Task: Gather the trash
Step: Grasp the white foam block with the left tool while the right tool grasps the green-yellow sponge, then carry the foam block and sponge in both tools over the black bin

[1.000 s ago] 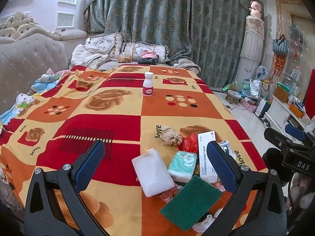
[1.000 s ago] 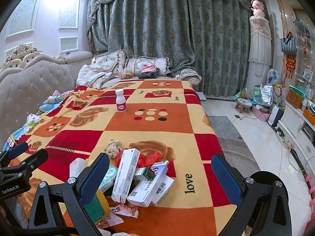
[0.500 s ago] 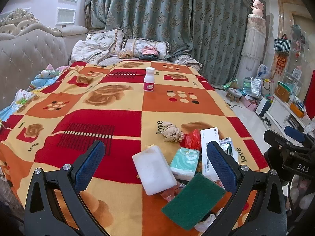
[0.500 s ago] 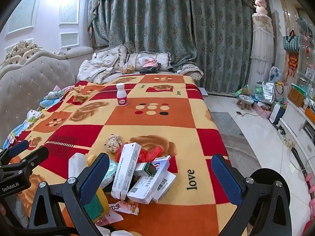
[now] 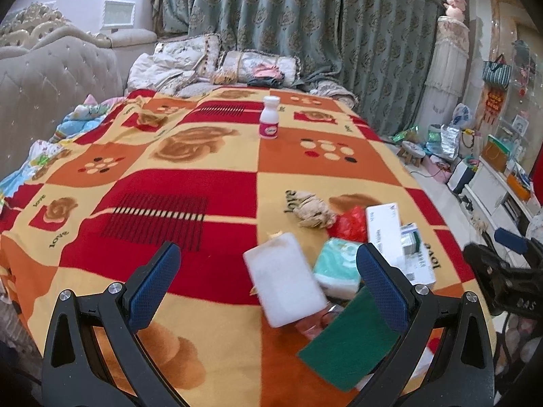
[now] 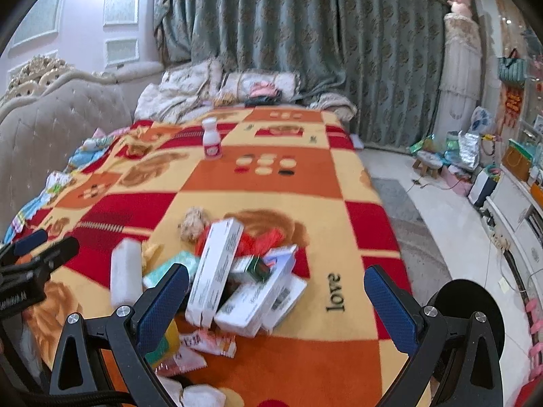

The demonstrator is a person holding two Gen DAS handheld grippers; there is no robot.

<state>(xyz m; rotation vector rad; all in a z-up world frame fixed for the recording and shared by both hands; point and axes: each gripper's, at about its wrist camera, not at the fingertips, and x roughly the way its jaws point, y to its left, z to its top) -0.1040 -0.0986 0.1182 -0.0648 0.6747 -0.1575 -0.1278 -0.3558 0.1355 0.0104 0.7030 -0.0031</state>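
A heap of trash lies on the near part of a red, orange and yellow blanket (image 5: 190,183). In it are a white sponge block (image 5: 283,288), a green scouring pad (image 5: 349,341), a teal tissue pack (image 5: 337,268), white medicine boxes (image 6: 217,271), a red wrapper (image 5: 351,225) and a crumpled brown paper ball (image 5: 310,210). A white bottle with a pink label (image 5: 269,118) stands upright farther back. My left gripper (image 5: 268,281) is open above the sponge. My right gripper (image 6: 276,296) is open over the boxes.
Pillows and folded bedding (image 5: 190,64) lie at the far end before grey-green curtains (image 5: 305,23). A tufted headboard (image 5: 51,78) runs along the left. A round black bin (image 6: 465,308) sits on the floor at the right. Bags and a small stool (image 6: 429,162) clutter the far right floor.
Both grippers have moved forward and lower toward the heap, which now looks larger and sits between the fingers. Both stay open. Nothing on the blanket has shifted.
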